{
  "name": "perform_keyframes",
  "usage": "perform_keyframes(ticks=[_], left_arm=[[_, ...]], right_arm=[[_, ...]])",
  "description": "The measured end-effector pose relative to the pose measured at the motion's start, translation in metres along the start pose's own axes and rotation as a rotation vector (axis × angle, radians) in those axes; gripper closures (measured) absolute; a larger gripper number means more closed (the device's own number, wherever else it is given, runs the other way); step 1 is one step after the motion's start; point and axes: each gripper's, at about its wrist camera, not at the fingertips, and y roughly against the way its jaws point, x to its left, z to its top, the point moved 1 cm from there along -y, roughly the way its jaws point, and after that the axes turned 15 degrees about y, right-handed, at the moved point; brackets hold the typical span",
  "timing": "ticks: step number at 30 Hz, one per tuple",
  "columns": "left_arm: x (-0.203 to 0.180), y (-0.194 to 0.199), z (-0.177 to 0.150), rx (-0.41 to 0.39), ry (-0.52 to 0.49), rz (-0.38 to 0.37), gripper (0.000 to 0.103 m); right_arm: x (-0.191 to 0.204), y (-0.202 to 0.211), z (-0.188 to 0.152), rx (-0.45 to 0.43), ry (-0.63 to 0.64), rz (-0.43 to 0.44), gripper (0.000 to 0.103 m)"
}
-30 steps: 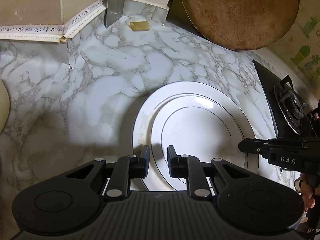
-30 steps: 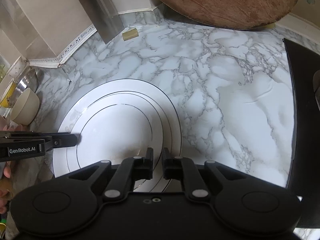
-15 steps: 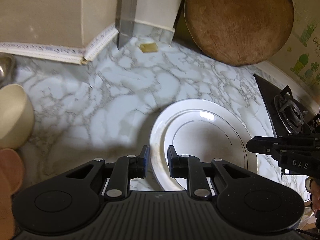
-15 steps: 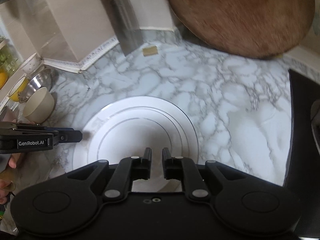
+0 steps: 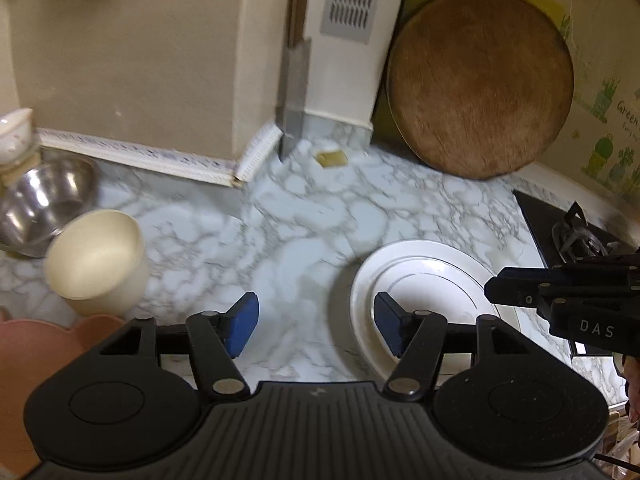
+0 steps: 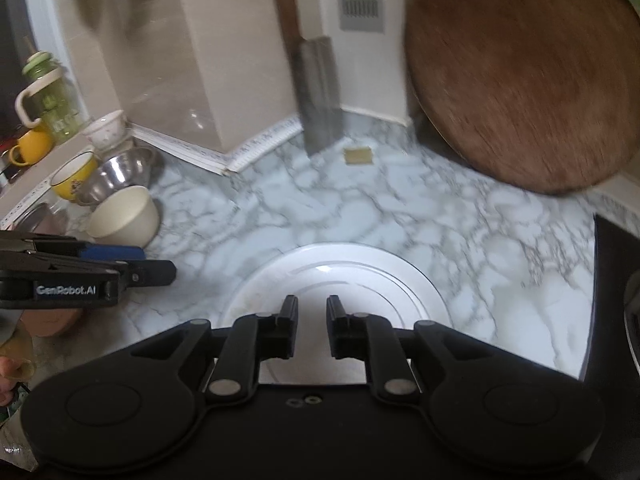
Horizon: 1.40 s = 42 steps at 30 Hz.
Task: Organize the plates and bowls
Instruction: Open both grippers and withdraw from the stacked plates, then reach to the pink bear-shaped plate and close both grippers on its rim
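Two stacked white plates (image 5: pixel 424 280) lie on the marble counter; they also show in the right wrist view (image 6: pixel 352 272). My left gripper (image 5: pixel 316 324) is open and empty, raised above the counter just left of the plates. My right gripper (image 6: pixel 312 324) is nearly shut and empty, above the plates' near edge. A cream bowl (image 5: pixel 94 260) stands at the left, also in the right wrist view (image 6: pixel 124 216). A steel bowl (image 5: pixel 44 204) lies behind it. A pink scalloped dish (image 5: pixel 36 344) is at the lower left.
A round wooden board (image 5: pixel 480 84) leans on the back wall. A cleaver (image 6: pixel 316 92) leans in the corner. A black stove (image 5: pixel 576 236) is at the right. A yellow cup (image 6: pixel 74 176), a small white bowl (image 6: pixel 106 130) and a green jug (image 6: pixel 50 96) stand far left.
Both grippers have pulled back and up from the plates. The left gripper has opened wide and swung left. The bowls at the left have come into view.
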Motion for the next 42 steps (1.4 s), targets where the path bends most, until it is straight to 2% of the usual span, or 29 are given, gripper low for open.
perform_keyframes(ticks=[2, 4, 5, 6, 13, 17, 22, 25, 30, 35, 42], left_arm=[[0.010, 0.012, 0.000, -0.019, 0.012, 0.006, 0.036], [0.021, 0.024, -0.001, -0.046, 0.024, 0.013, 0.031], [0.027, 0.031, -0.002, -0.062, 0.031, 0.019, 0.030], [0.034, 0.038, -0.003, -0.073, 0.035, 0.026, 0.030], [0.093, 0.079, -0.012, -0.143, 0.106, 0.099, 0.021], [0.129, 0.093, -0.019, -0.182, 0.155, 0.156, 0.001], [0.178, 0.103, -0.028, -0.189, 0.234, 0.230, 0.001], [0.204, 0.106, -0.031, -0.183, 0.244, 0.268, 0.001], [0.237, 0.102, -0.034, -0.178, 0.222, 0.300, 0.001], [0.265, 0.079, -0.036, -0.126, 0.205, 0.333, 0.001], [0.290, 0.055, -0.037, -0.105, 0.190, 0.373, 0.001]], right_arm=[[0.011, 0.004, 0.005, -0.026, 0.013, 0.009, 0.084], [0.022, 0.008, 0.011, -0.053, 0.034, 0.011, 0.063], [0.028, 0.010, 0.014, -0.069, 0.040, 0.010, 0.028], [0.034, 0.012, 0.017, -0.088, 0.046, 0.011, 0.002], [0.080, 0.008, 0.036, -0.143, 0.101, 0.073, 0.001], [0.112, 0.001, 0.044, -0.158, 0.122, 0.114, 0.001], [0.153, -0.013, 0.050, -0.151, 0.166, 0.148, 0.001], [0.174, -0.026, 0.053, -0.134, 0.166, 0.166, 0.001], [0.200, -0.051, 0.053, -0.082, 0.137, 0.203, 0.001], [0.221, -0.078, 0.049, -0.023, 0.089, 0.206, 0.001], [0.247, -0.108, 0.042, 0.035, 0.095, 0.190, 0.009]])
